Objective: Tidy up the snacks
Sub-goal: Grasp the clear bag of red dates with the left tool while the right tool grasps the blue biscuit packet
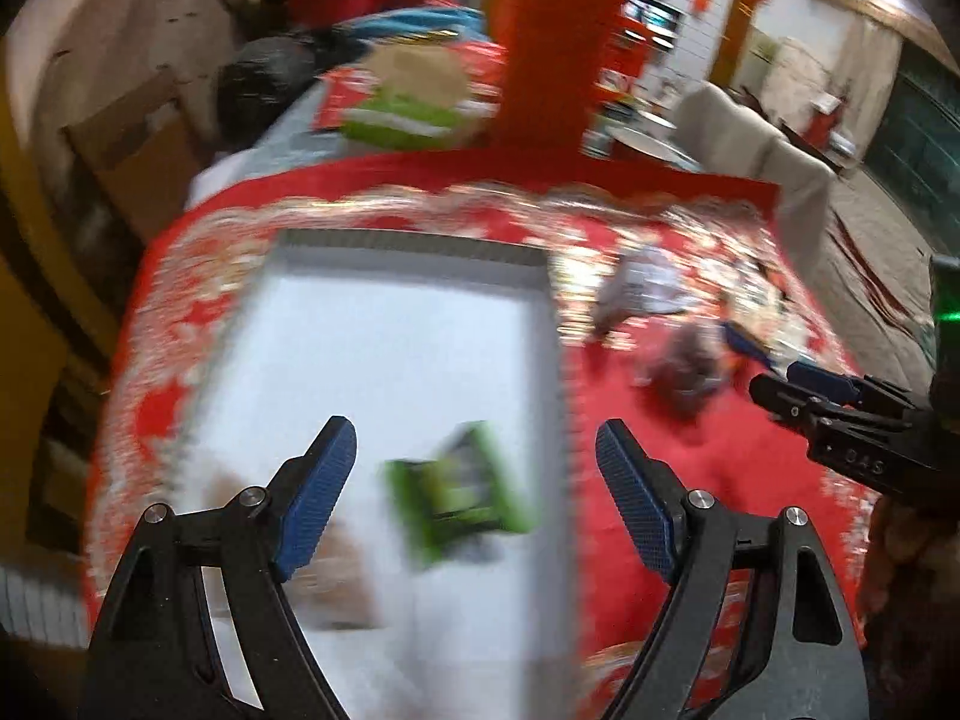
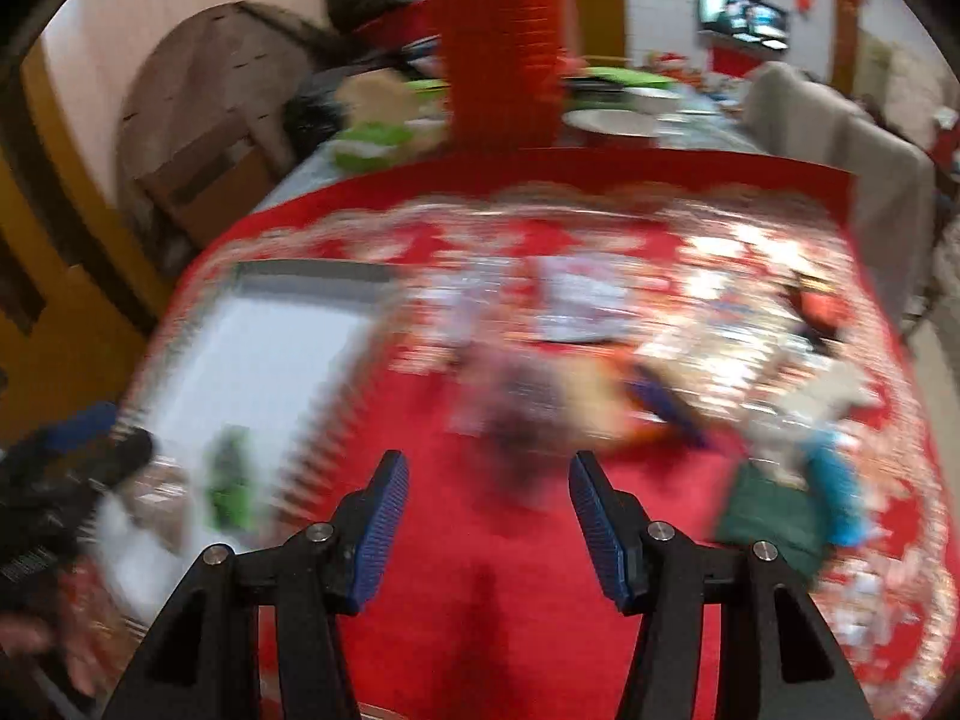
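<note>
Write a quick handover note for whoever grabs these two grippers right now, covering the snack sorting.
Left gripper: open, nothing between its fingers, above the white tray.
Right gripper: open, empty, over the red tablecloth beside the tray.
Done: a green snack packet lies in the tray, with a brownish packet near its front edge.
Left: several blurred packets on the cloth to the right of the tray, including a dark purplish one, a dark green one and a light blue one. The pictures are motion-blurred, so confirm each before gripping.
</note>
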